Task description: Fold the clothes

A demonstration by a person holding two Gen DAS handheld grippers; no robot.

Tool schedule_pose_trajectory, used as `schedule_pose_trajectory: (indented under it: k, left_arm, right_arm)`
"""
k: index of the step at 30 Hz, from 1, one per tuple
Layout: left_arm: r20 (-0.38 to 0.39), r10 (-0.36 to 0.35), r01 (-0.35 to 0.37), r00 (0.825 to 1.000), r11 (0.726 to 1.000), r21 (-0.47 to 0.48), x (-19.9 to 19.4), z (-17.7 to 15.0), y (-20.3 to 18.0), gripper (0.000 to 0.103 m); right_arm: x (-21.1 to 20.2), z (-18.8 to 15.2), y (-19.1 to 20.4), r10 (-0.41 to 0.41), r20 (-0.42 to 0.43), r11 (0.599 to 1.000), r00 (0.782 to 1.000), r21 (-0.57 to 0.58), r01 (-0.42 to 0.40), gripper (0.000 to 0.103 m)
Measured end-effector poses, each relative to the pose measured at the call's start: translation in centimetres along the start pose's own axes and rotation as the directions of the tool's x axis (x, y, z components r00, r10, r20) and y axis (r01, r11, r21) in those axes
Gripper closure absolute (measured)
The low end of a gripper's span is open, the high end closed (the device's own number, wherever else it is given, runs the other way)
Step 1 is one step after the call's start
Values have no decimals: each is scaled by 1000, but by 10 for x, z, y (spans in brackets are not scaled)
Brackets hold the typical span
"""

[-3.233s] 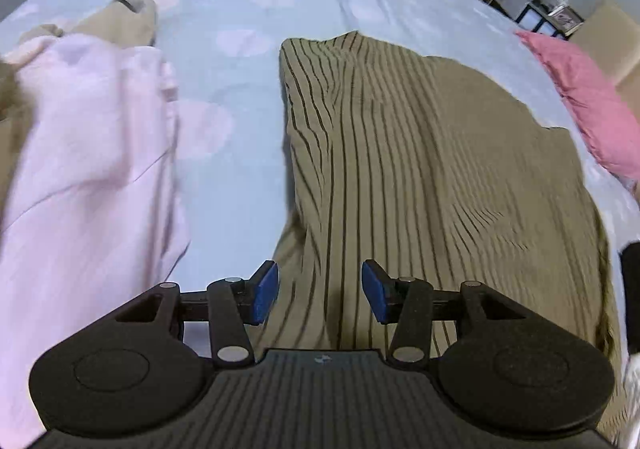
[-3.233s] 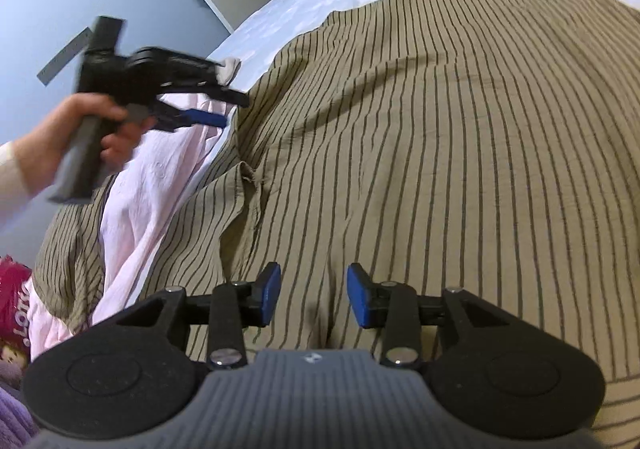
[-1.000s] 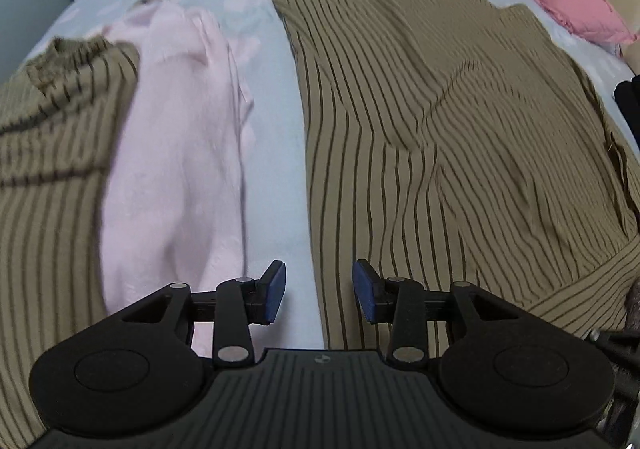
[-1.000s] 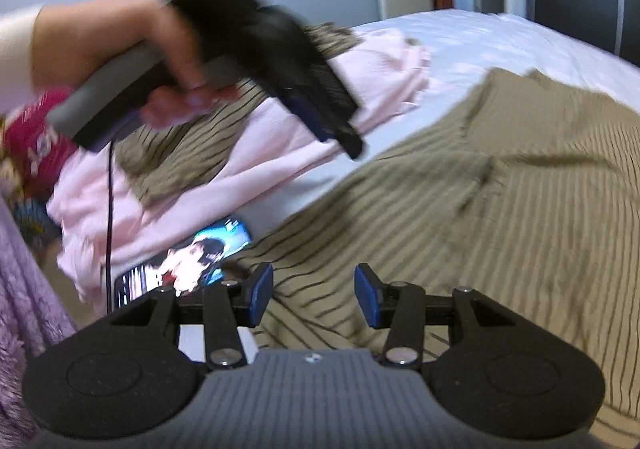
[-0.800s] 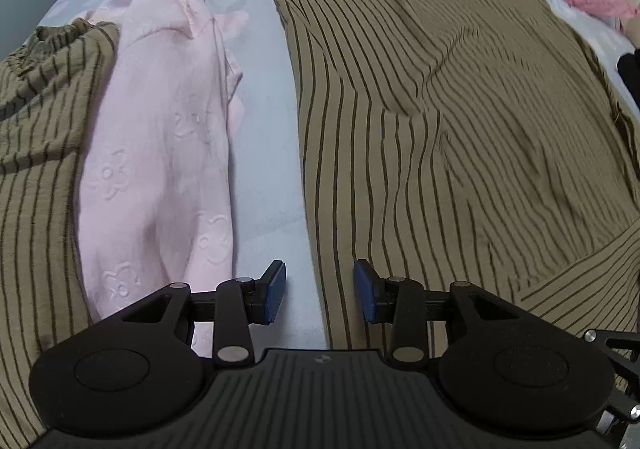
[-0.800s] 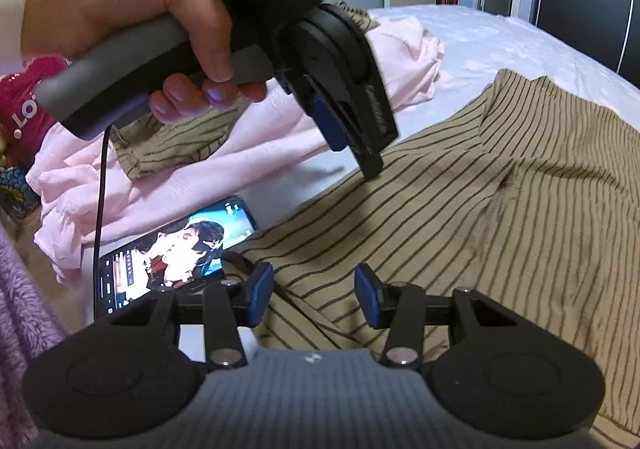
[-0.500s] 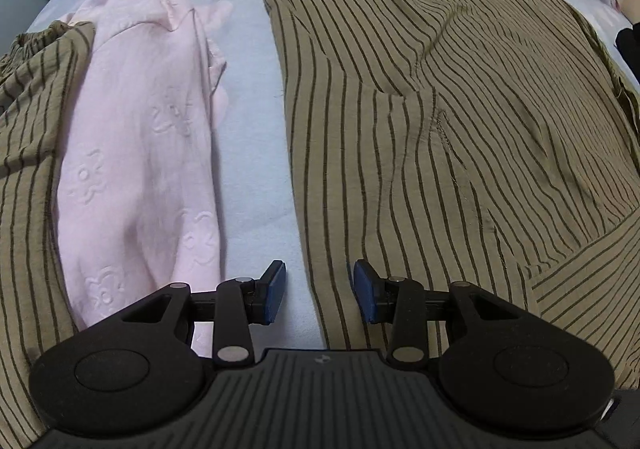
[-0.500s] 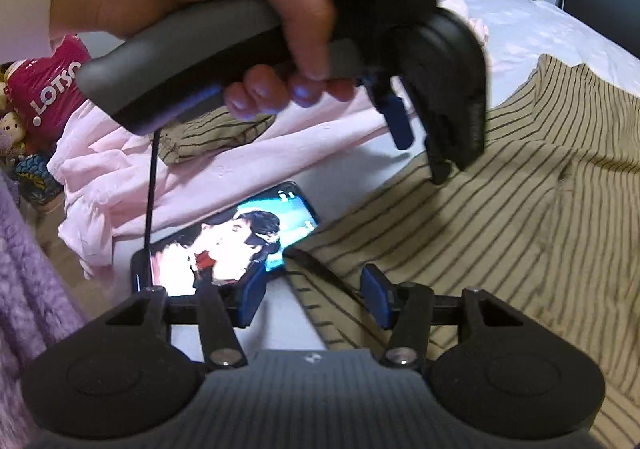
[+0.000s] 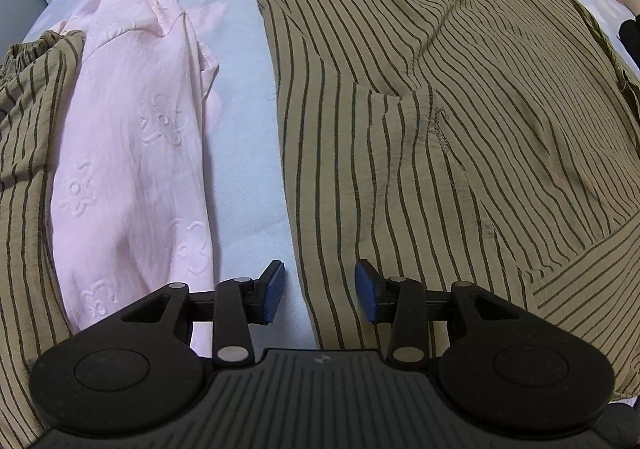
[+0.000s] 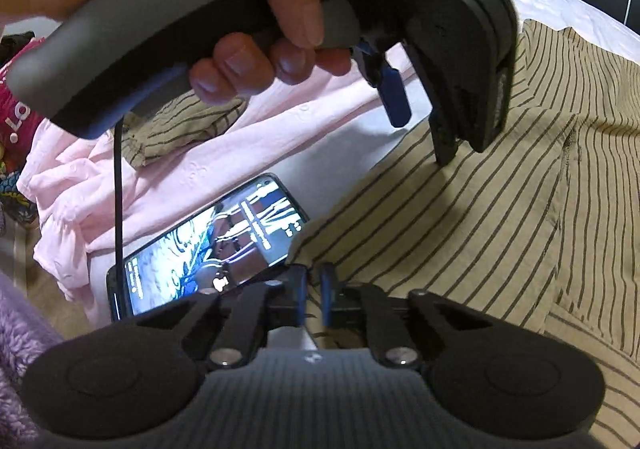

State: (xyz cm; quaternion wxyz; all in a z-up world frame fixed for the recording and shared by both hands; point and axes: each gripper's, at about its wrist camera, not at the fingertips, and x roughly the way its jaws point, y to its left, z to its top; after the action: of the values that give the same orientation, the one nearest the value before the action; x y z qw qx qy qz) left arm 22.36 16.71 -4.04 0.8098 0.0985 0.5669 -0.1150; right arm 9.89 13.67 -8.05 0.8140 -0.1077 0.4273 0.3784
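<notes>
Landmark: we place everything against the striped garment (image 9: pixel 440 109), spread flat on the bed (image 9: pixel 244 153).
Pink garment (image 9: pixel 132 153): heaped left of it, across a strip of bare sheet, unfolded.
Left hand-held gripper (image 9: pixel 320 291): jaws apart, empty, now low over the striped garment's left edge; half a second ago it hovered a little higher.
Phone (image 10: pixel 212 249): just beside the garment's near corner.
Right hand-held gripper (image 10: pixel 313 299): wide half a second ago, its pads have since drawn nearly together on that near corner.
Meaning: we judge the first corner is pinched; the left grasp comes next, then the fold.
</notes>
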Motion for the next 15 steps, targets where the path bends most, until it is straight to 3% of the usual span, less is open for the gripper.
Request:
schedule_pose_trajectory:
  k: [5,15]
  left_arm:
    - [26,-1,2,1000,998,-57,-3,5,8,65]
    - [80,-35,50,996,979,-196,-7,34,32,59]
  right_arm:
    - [-15,0,-16,19,55,997,998,69,-22,100]
    - [-60,3,-59,113,173,962,978,226,-151,100]
